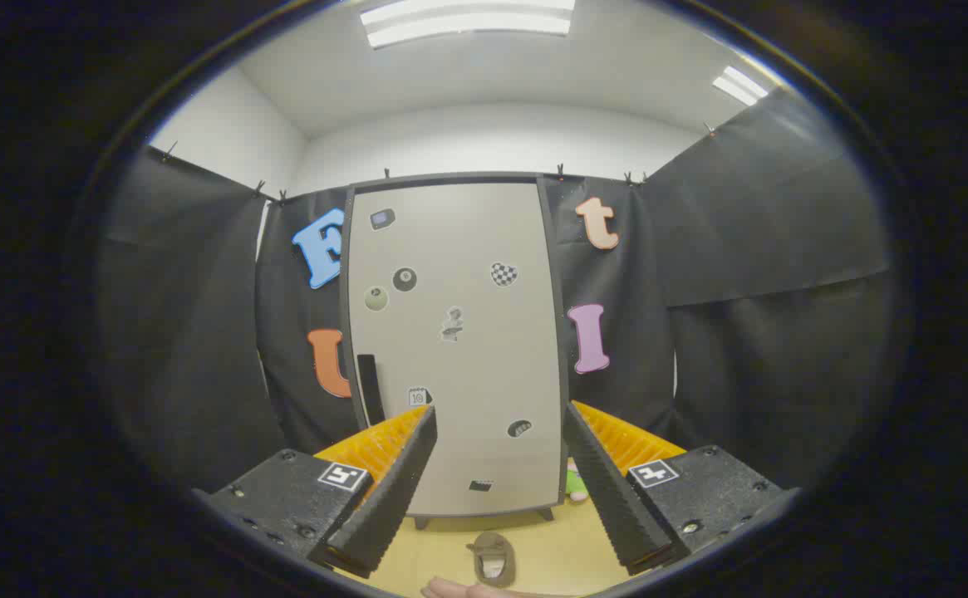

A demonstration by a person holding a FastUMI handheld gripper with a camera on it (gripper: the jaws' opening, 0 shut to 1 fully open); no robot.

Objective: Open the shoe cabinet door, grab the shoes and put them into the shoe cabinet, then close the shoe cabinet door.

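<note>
Gripper [500, 448] fingers sit wide apart, holding nothing. Between them on the pale yellow floor [558, 565] lies a small brown slipper-style shoe [493, 558]; beyond stands the tall grey sticker-covered shoe cabinet [459, 349], door closed, white ceiling lights [467, 18] overhead.

1. You face one tall grey shoe cabinet [459, 349] with one black handle [370, 389].
2. One brown slipper-like shoe [493, 558] lies on the floor.
3. Your one gripper [500, 432] shows two ridged fingers [400, 477], spread apart, empty.
</note>
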